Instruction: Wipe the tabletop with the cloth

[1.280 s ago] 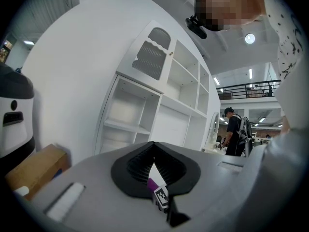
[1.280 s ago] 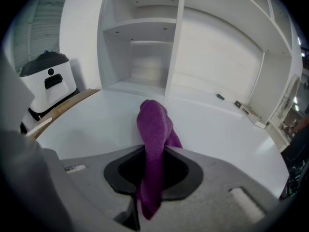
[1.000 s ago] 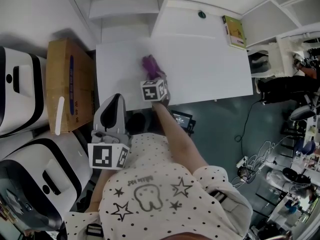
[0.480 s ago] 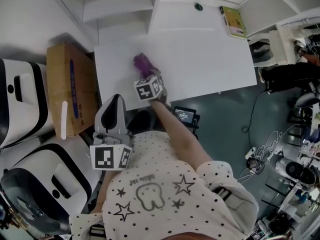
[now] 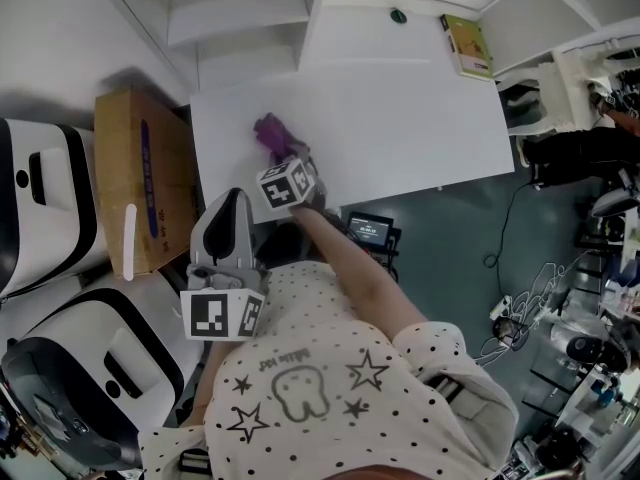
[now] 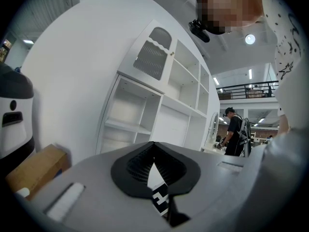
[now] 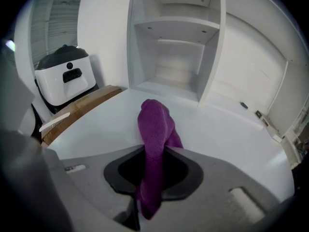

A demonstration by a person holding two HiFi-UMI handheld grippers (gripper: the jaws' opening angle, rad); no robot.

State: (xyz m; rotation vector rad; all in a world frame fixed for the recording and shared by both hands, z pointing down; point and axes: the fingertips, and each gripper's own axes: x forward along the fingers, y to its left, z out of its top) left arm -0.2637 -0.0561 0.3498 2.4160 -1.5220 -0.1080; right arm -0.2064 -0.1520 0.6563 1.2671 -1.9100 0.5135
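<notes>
**Right tongs dragging the cloth left across the table**

Right tongs (image 7: 153, 170) are pinching the purple cloth (image 7: 155, 124) between the jaws. The free end is bunching up ahead of the tips and resting on the white table (image 7: 227, 129). Left tongs (image 6: 154, 146) are pressed together with nothing in them, hanging idle just off the table's near left corner, close to the person's body.

In the head view the right tongs (image 5: 281, 156) and the cloth (image 5: 270, 131) are sitting further left than a second ago. They are sliding steadily toward the table's left edge and the cardboard box (image 5: 135, 168) beside it. The left tongs (image 5: 232, 198) are not shifting at all.

So a wiping stroke is probably under way, with the cloth in contact and sweeping the near left part of the table (image 5: 420, 118). The stroke is running out of room on that side, so a reversal or a new pass looks due. The wide right and far stretches are likely still needing passes, though how much is already wiped is not showing.
</notes>
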